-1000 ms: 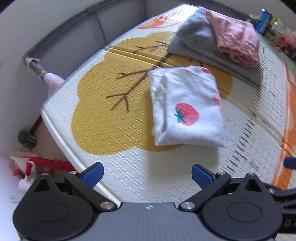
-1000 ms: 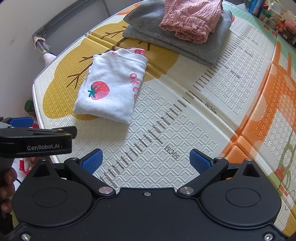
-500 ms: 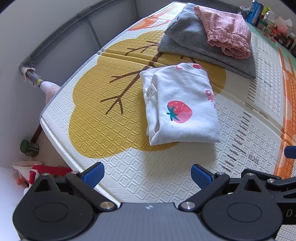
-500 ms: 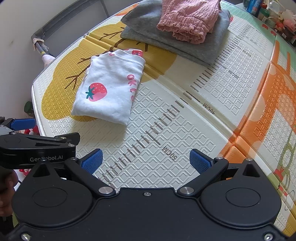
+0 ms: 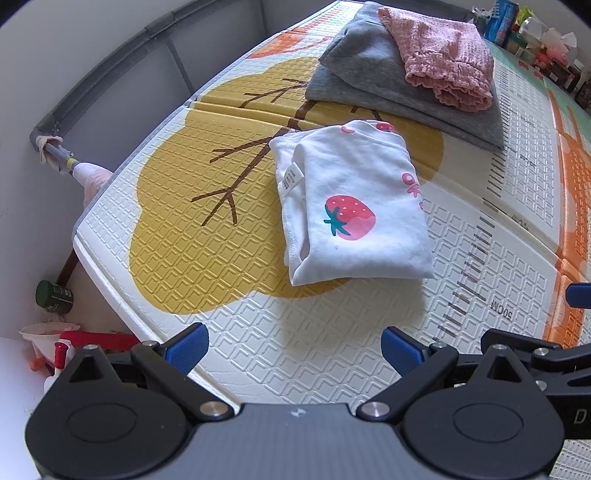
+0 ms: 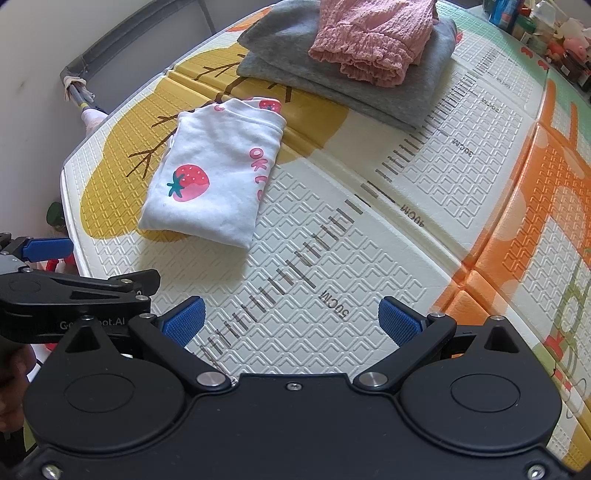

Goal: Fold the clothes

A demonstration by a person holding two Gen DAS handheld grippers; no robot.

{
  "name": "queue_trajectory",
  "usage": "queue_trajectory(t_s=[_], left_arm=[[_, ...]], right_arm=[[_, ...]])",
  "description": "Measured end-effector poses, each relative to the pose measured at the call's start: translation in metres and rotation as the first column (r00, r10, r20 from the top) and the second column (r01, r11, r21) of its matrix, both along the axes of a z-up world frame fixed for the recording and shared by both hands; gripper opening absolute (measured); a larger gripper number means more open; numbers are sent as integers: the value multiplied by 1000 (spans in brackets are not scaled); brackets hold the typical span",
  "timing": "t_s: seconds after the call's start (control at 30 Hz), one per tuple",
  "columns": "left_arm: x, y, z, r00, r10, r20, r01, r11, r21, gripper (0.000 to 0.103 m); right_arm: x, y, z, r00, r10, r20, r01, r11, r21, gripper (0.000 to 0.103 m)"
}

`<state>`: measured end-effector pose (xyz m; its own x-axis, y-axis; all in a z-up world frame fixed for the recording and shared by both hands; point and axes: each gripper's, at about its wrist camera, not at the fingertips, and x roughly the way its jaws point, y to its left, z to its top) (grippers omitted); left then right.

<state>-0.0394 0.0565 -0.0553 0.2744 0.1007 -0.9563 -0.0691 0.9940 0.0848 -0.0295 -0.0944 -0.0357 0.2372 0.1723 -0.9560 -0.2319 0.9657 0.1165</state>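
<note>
A folded white garment with a strawberry print lies flat on the patterned foam mat. Behind it sits a folded grey garment with a folded pink ruffled garment on top. My left gripper hovers open near the mat's front edge, short of the white garment, nothing between its blue pads. My right gripper is open too, over the ruler markings, to the right of the white garment. The left gripper's body shows at the right wrist view's left edge.
A grey padded rail borders the mat on the left and back. Off the mat's left edge lie a green jar and red and white items. Bottles and clutter line the far right.
Both grippers have drawn back slightly and stayed open. The white garment lies in the same place on the mat.
</note>
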Motion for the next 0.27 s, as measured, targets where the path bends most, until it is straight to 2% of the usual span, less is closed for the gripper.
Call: queue_trajectory(t_s=[0.27], left_arm=[[1,0,0,1000,-10,-2,10,1000,-7,100]], right_arm=[[-1,-1,1,1000,-5,1,5,1000,-1,100]])
